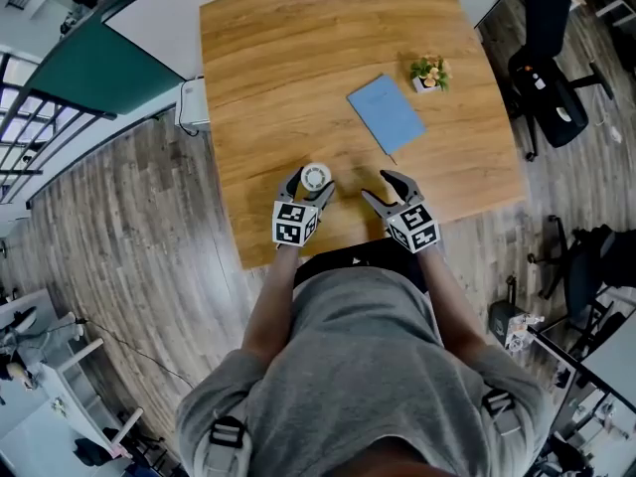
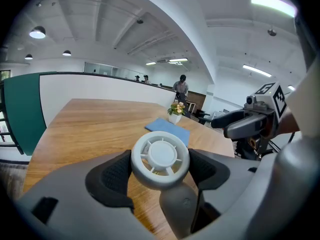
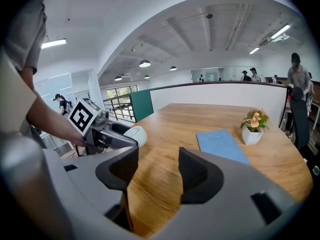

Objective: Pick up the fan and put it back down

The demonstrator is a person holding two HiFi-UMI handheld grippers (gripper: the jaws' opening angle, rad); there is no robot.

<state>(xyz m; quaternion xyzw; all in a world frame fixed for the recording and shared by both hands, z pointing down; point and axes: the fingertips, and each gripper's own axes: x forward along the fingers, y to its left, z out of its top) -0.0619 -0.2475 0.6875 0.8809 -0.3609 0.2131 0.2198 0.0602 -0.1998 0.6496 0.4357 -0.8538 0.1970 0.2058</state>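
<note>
At the far left a green panel stands beside the wooden table. My left gripper hangs over the table's near edge. Its 2 jaws are clamped on the fan, and the dark pads press on the left and right sides of its round white head.

In the left gripper view the head's flat face, with its hub and spokes, is turned straight back at me along the gripper. In the head view the same face shows as a full circle, so it is tipped up and toward me. The fan's long axis runs down from that head through the grey handle, which drops between the jaws toward the gripper's body. I cannot tell whether the handle's lower end touches the wood.

To the right, near the first but apart from it, is my right gripper, pointing out over the table. Its 2 jaws stand wide apart, and only bare tabletop shows in the gap between them.

Beyond the right gripper a blue notebook lies flat on the wood, set at a slant. Near its far right corner stands 1 small white pot of flowers. Past the table's right edge a black chair stands on the floor.
</note>
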